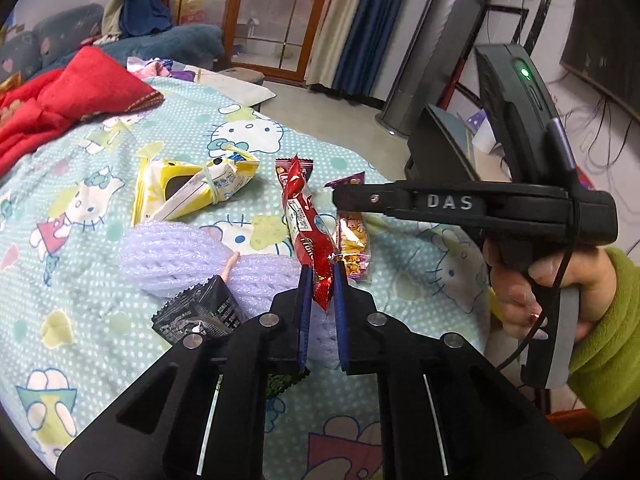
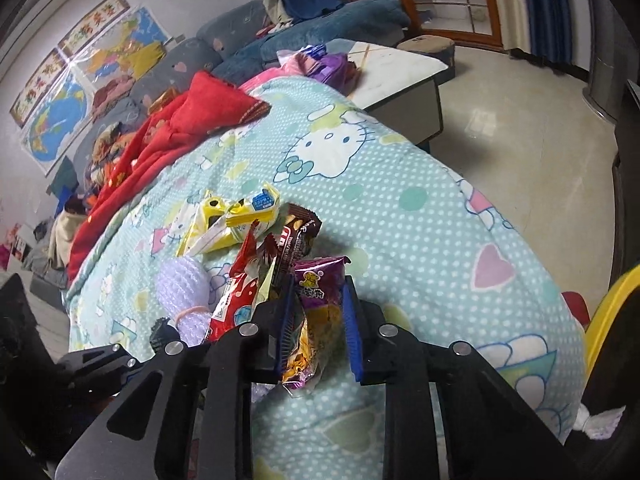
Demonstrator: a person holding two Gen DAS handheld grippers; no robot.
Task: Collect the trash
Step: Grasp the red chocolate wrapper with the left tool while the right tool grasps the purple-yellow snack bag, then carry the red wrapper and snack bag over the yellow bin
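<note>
A long red glossy snack wrapper [image 1: 306,224] lies on the pale blue cartoon-cat blanket [image 1: 120,360], its near end caught between the blue-padded fingers of the left gripper [image 1: 321,292], which are drawn in close and pinch the crinkled foil. Just to its right lies a purple-and-clear biscuit packet [image 2: 316,320]; the right gripper [image 2: 318,322] straddles it with its fingers [image 2: 286,328] on either side, and whether the pads actually press the packet cannot be told, since a gap shows on the right side. Behind these two lie a dark brown wrapper [image 2: 298,236] and a yellow-and-white crumpled packet bound with a rubber band [image 1: 196,188]. To the left rests a lilac foam net sleeve [image 1: 188,256], touching a black crumpled foil packet [image 1: 200,312] near the left gripper's base. In the left wrist view the right gripper's black body crosses above the wrappers, held by a hand [image 1: 532,292] in a green sleeve. Farther back a red cloth [image 1: 68,96] is heaped on the blanket, a blue-grey sofa [image 2: 280,36] stands beyond it, and a wood-framed glass door [image 1: 276,16] closes the room.
</note>
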